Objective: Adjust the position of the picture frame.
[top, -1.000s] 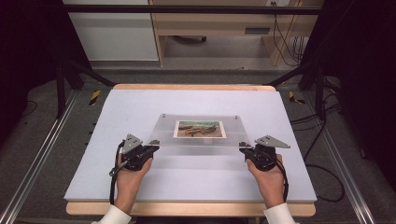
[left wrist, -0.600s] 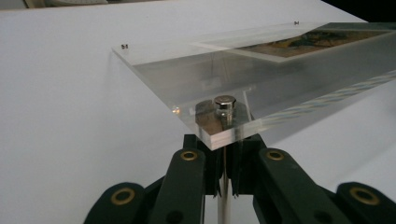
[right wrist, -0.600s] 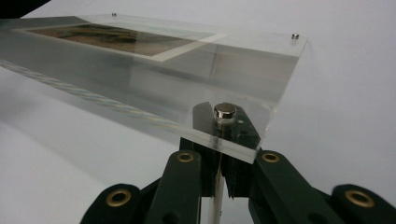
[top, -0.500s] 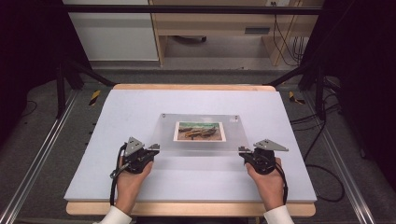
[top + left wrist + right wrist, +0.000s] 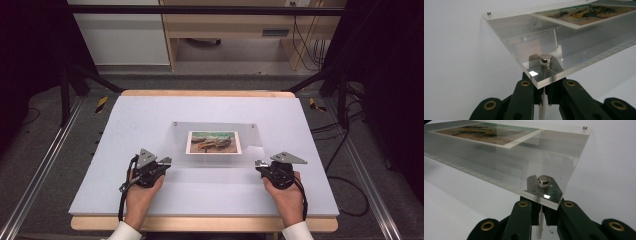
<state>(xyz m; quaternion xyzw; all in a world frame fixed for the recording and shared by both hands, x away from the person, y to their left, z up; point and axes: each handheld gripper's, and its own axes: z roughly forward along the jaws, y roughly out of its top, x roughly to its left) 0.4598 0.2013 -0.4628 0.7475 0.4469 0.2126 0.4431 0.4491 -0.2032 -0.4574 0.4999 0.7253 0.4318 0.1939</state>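
Left hand-held gripper (image 5: 167, 161) clamped a thin white post beneath the near left corner of the frame (image 5: 215, 145); the right hand-held gripper (image 5: 258, 163) gripped its twin under the near right corner. Each jaw pair was nearly closed (steel caps (image 5: 545, 58) above). The frame sat mid-desk (image 5: 150, 115).

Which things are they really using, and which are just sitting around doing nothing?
In use:
clear picture frame
left gripper, on its near left corner
right gripper, on its near right corner

Just lying about:
wooden desk behind the table
cables on the floor
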